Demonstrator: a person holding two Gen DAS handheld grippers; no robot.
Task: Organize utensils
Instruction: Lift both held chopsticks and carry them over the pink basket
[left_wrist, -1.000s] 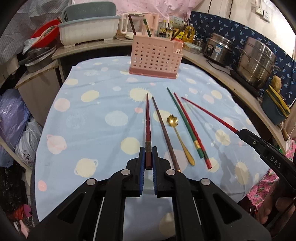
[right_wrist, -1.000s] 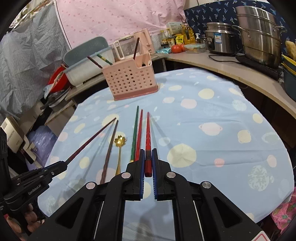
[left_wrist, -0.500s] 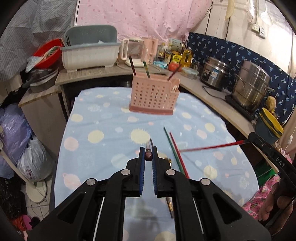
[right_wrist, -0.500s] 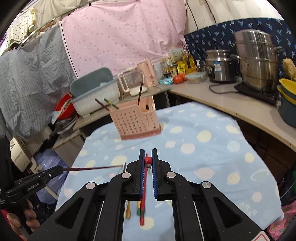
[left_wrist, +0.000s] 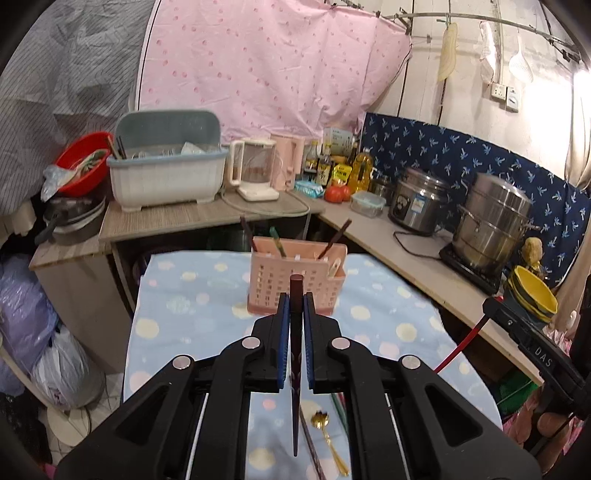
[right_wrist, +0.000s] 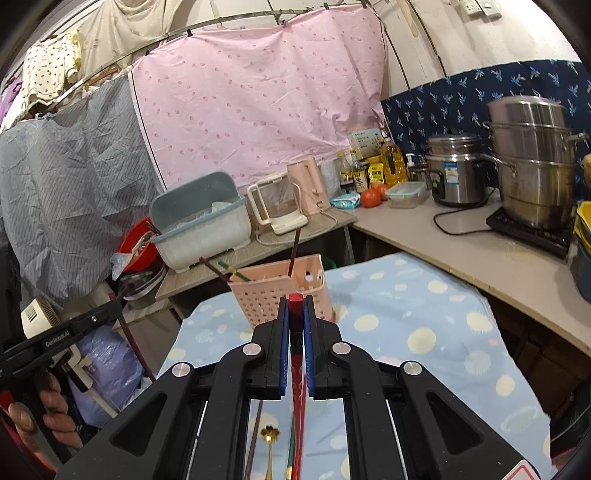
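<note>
My left gripper (left_wrist: 294, 314) is shut on a dark brown chopstick (left_wrist: 295, 369), held nearly upright above the table, tip hanging down. My right gripper (right_wrist: 296, 317) is shut on a red chopstick (right_wrist: 296, 369), also raised and hanging down; it shows in the left wrist view (left_wrist: 461, 345) too. A pink perforated utensil holder (left_wrist: 295, 280) stands at the far end of the blue spotted tablecloth (left_wrist: 184, 295), with three chopsticks in it. On the cloth below lie a gold spoon (left_wrist: 327, 435), a brown chopstick (left_wrist: 312, 446) and a red and green pair (right_wrist: 291, 450).
A wooden counter (left_wrist: 184, 218) behind the table carries a dish rack (left_wrist: 166, 173), a kettle (left_wrist: 255, 170), bottles and tomatoes. Steel pots (left_wrist: 495, 221) and a rice cooker (left_wrist: 417, 203) stand on the right counter. Bags (left_wrist: 22, 314) lie left of the table.
Both grippers have lifted their chopsticks off the cloth and tilted them from lying flat to nearly upright. The views now look over the table toward the holder.
</note>
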